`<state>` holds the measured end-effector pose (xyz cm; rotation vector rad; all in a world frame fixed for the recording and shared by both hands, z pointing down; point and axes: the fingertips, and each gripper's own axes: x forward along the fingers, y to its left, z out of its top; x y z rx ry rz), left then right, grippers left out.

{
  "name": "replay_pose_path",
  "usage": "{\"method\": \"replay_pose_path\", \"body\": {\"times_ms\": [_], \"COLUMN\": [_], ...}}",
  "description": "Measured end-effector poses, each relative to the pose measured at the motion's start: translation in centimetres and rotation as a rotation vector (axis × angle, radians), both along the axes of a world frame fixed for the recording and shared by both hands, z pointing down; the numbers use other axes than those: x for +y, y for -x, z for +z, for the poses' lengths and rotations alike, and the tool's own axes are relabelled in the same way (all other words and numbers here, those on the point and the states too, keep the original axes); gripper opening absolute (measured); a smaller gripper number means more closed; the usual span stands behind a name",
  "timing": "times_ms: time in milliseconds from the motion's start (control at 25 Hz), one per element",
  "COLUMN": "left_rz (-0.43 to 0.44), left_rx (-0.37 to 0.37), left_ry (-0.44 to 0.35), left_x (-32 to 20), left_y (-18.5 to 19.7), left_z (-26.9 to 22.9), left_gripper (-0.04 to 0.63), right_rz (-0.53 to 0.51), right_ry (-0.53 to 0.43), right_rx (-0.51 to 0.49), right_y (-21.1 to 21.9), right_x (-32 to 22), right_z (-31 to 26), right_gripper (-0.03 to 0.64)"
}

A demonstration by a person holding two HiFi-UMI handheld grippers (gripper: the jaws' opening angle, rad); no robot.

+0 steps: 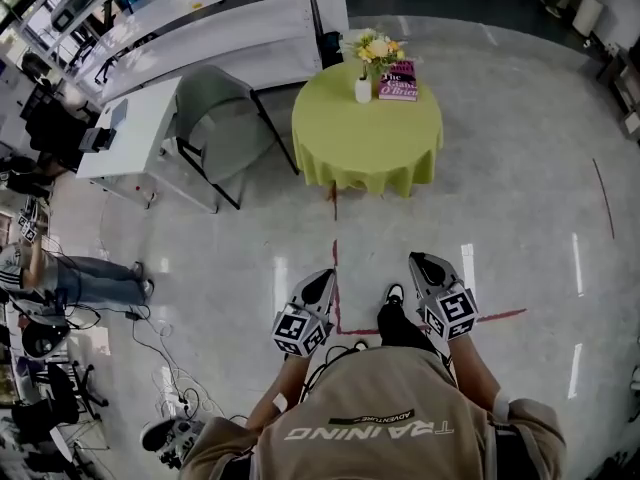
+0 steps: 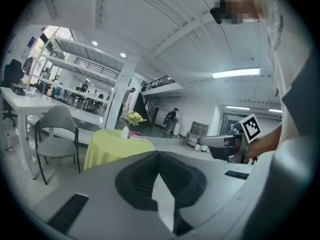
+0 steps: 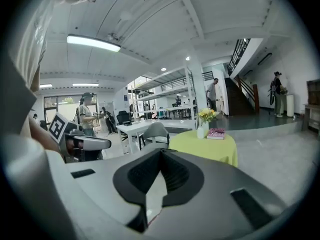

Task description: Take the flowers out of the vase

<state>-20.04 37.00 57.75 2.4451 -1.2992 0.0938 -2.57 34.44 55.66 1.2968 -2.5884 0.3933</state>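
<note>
The left gripper [image 1: 322,276] and the right gripper [image 1: 420,260] are held out side by side, both pointing toward the table [image 1: 365,143] and well apart from it. Both have their jaws closed on nothing

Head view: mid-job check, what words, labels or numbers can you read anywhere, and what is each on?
"TRAINING": upside down in this view, on the back of the person's shirt.
"ADVENTURE": small, on the same shirt beside it.
Pink book: white cover lettering, last word looks like "O'Brien"; the rest is too small to be sure.
Marker cubes on the left gripper and right gripper: square patterns only, no letters.
</note>
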Motion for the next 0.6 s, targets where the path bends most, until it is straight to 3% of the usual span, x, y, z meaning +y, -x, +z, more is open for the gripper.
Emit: {"method": "replay_pose_path", "body": {"times_ms": [200, 400, 600], "left_rz": [-0.057, -0.114, -0.131], "left_rx": [-0.048, -0.052, -0.037], "left_ry": [-0.010, -0.075, -0.073], "left_x": [-4.7, -11.9, -16.5], "left_y": [-1.8, -5.4, -8.1], "left_z": [-1.7, -3.0, -3.9], "left_gripper": [0.002, 0.002, 0.002], "right_rz": [-0.048, -0.094, -0.076], "right_ry": [0.011, -0.052, -0.060], "right_rx": [-0.095, -0.048, -0.067], "right_y": [-1.8, -6.0, -9.1], "right_x": [-5.7, -13.1, -17.7], "right_z": [0.1, 0.5, -0.3], "right_gripper": [0.002, 0.002, 0.002]}}
